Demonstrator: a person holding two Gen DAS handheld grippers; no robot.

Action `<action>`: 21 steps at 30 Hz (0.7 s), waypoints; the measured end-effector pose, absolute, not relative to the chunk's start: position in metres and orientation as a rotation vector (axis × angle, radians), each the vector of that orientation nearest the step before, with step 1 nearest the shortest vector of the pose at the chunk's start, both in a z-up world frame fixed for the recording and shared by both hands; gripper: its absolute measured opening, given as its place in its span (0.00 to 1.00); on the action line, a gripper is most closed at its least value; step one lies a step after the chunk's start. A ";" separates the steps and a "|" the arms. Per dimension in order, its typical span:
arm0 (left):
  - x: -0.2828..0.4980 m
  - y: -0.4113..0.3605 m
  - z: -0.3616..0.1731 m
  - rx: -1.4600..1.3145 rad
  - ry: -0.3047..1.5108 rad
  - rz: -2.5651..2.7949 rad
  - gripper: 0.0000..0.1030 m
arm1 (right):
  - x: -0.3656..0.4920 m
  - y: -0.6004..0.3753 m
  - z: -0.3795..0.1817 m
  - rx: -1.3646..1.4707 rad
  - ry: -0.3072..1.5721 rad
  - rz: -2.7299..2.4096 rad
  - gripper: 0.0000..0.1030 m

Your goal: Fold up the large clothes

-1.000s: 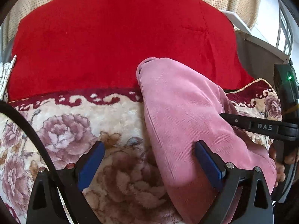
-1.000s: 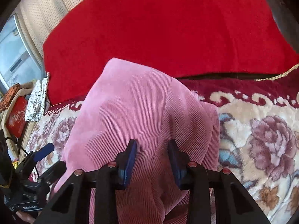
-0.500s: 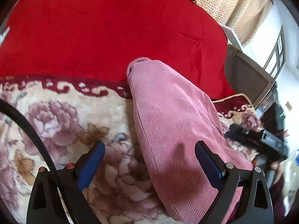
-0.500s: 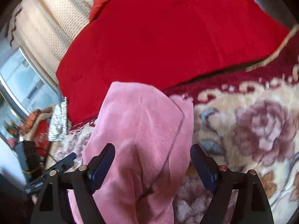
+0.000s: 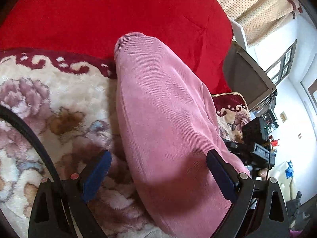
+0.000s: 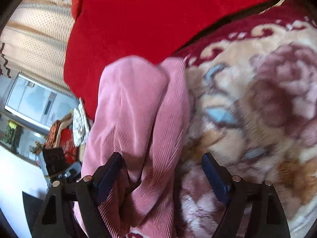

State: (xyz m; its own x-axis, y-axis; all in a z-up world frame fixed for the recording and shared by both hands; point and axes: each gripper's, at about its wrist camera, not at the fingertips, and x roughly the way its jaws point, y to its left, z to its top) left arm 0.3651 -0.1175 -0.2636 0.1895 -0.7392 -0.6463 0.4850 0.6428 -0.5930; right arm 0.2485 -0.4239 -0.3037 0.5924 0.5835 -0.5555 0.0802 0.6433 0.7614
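pink corduroy garment (image 5: 168,123) lies long, near-to-far on floral blanket (image 5: 39,91) | left gripper (image 5: 158,170) wide, empty | right gripper (image 6: 162,170) wide, empty | soft, limp, likely grippy (ribbed) | pinch near end

Soft stuff everywhere, hard black plastic up close

Pink garment (image 5: 164,123) is fine-ribbed corduroy, slight sheen; floral blanket (image 5: 59,99) thick, fuzzy plush; red cover (image 5: 118,13) smooth matt velvet-like cloth. Gripper fingers (image 6: 216,176) matt plastic with blue pads, shiny metal screws.
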 end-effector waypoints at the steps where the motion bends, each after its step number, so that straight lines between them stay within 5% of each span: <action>1: 0.367 -0.119 -0.265 -0.293 1.082 -0.890 0.94 | 0.249 -0.422 -0.304 0.837 0.906 0.340 0.83; 14: 0.369 -0.134 -0.276 -0.352 1.112 -0.953 0.92 | 0.277 -0.400 -0.313 0.955 0.848 0.498 0.82; 17: 0.361 -0.137 -0.268 -0.297 1.057 -0.935 0.77 | 0.276 -0.397 -0.312 0.965 0.838 0.486 0.71; 19: 0.361 -0.136 -0.263 -0.293 1.031 -0.929 0.65 | 0.275 -0.397 -0.311 0.974 0.833 0.476 0.55; 21: 0.360 -0.134 -0.260 -0.295 1.012 -0.925 0.59 | 0.272 -0.397 -0.305 0.957 0.828 0.462 0.51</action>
State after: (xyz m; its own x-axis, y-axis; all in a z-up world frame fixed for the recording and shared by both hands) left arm 0.3599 -0.1340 -0.2597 0.2042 -0.7763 -0.5964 0.5238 0.6013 -0.6034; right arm 0.2718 -0.3972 -0.3054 0.6143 0.6744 -0.4096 0.0049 0.5159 0.8567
